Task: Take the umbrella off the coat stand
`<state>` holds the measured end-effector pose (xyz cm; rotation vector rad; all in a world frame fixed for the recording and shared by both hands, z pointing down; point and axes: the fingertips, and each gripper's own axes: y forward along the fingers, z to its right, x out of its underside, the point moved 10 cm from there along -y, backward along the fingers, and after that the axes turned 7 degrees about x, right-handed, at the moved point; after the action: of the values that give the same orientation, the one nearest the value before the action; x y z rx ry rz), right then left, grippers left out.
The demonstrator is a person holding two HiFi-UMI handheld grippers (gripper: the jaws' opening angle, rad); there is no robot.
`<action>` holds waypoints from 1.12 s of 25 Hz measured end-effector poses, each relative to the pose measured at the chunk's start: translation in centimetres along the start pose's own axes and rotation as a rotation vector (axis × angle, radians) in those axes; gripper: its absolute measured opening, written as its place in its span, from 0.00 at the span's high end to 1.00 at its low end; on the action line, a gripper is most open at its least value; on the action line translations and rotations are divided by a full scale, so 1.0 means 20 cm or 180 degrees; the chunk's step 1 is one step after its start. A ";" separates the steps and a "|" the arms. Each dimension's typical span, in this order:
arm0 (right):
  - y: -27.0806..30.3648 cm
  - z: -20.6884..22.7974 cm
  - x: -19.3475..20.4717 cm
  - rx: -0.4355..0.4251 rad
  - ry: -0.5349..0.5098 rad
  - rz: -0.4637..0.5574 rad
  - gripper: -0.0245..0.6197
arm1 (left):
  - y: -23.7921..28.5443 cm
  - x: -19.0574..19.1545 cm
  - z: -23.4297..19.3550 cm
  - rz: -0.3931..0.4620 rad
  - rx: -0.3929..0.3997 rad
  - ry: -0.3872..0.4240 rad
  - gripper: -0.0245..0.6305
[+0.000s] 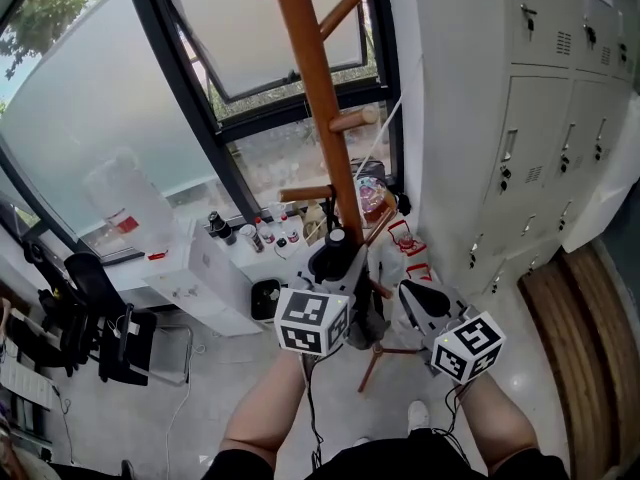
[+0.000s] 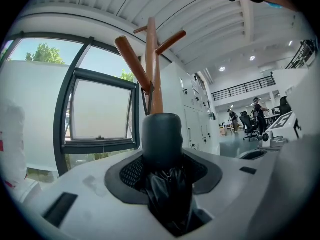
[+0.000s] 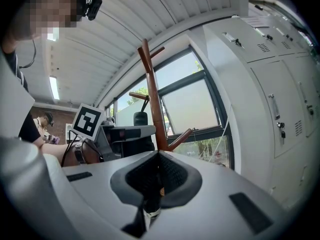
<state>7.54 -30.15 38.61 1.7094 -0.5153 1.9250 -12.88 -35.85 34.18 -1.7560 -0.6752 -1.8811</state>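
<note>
The brown wooden coat stand [image 1: 318, 98] rises in front of me, with pegs at several heights. My left gripper [image 1: 335, 260] is shut on a folded black umbrella [image 1: 335, 238] held upright right beside the pole. In the left gripper view the umbrella [image 2: 161, 139] fills the space between the jaws, with its rounded end above and crumpled fabric below. In the right gripper view a thin strap runs from the umbrella's top [image 3: 140, 118] up toward a short peg [image 3: 138, 95]. My right gripper [image 1: 422, 300] hangs to the right of the stand, and its jaws [image 3: 159, 158] meet with nothing between them.
Grey lockers [image 1: 540, 118] line the wall on the right. A tilted window [image 1: 260, 28] is behind the stand. Bottles on white boxes [image 1: 250, 233] stand at the left of the stand's base, and a black chair [image 1: 110, 338] further left. A wooden platform [image 1: 590, 318] lies at right.
</note>
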 end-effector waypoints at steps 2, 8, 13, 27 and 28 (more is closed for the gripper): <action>0.00 0.00 0.00 -0.0002 -0.0005 0.0006 0.88 | -0.01 -0.01 -0.01 0.0019 -0.0001 -0.0041 0.69; -0.01 -0.01 -0.01 -0.0016 -0.0015 0.0025 0.88 | -0.06 -0.07 -0.03 0.0104 0.0005 -0.0097 0.69; 0.00 -0.02 -0.01 -0.0044 -0.0014 0.0028 0.88 | -0.10 -0.15 -0.06 0.0185 -0.0035 -0.0107 0.69; 0.05 -0.09 -0.05 -0.0177 -0.0057 0.0053 0.88 | -0.27 -0.22 -0.11 0.0312 -0.0213 -0.0108 0.69; 0.05 -0.09 -0.05 -0.0182 -0.0060 0.0058 0.88 | -0.29 -0.22 -0.11 0.0314 -0.0220 -0.0111 0.69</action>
<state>5.49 -30.06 37.43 1.6937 -0.5892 1.8900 -18.03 -32.88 29.52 -1.8345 -0.5317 -1.8316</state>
